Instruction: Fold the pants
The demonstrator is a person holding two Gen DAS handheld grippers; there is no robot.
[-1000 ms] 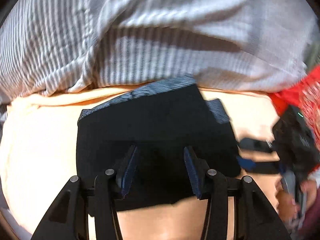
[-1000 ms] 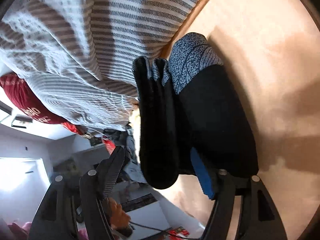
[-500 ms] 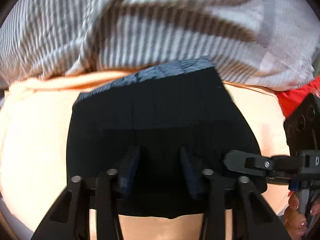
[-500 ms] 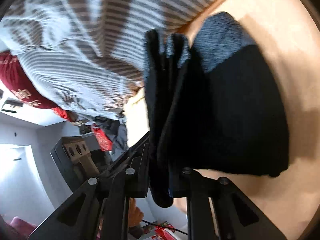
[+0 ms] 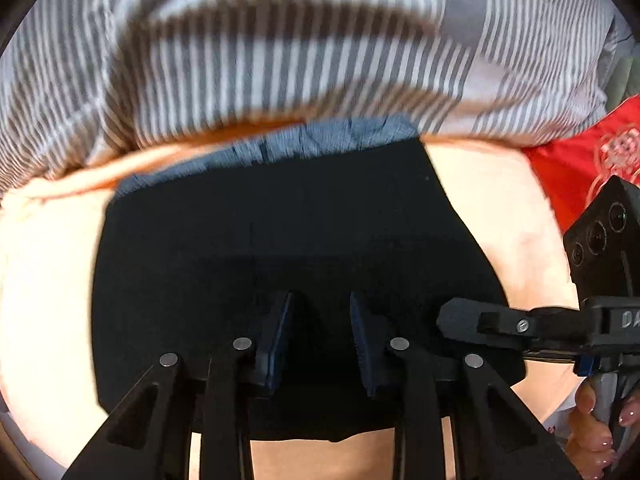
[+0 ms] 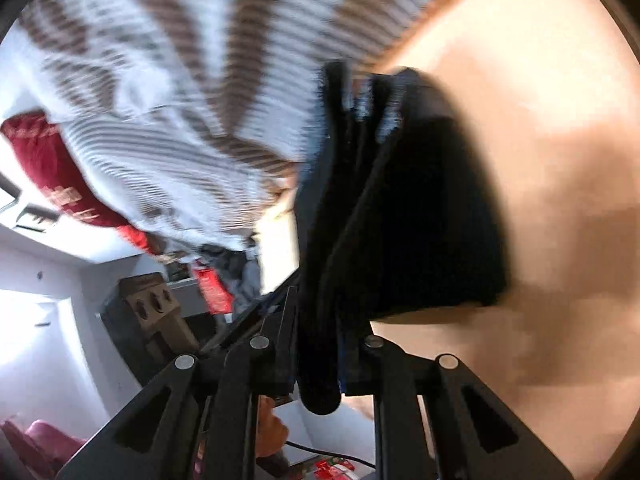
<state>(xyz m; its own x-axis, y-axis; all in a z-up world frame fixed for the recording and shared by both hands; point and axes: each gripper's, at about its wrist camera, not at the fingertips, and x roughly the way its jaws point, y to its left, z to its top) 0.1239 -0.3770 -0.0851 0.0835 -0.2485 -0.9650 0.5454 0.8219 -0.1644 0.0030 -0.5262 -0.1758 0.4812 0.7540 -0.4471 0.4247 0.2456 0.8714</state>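
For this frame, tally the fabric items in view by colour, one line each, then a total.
Black with a blue-grey patterned band: 1, the folded pants
Grey and white striped: 1, the striped cloth
Red with white print: 1, the red cloth
Peach: 1, the peach sheet underneath
Total: 4

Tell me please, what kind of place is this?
Most likely a bedroom at home. The black pants lie on a peach sheet, a striped blanket is heaped behind them, and a red cloth lies beside it.
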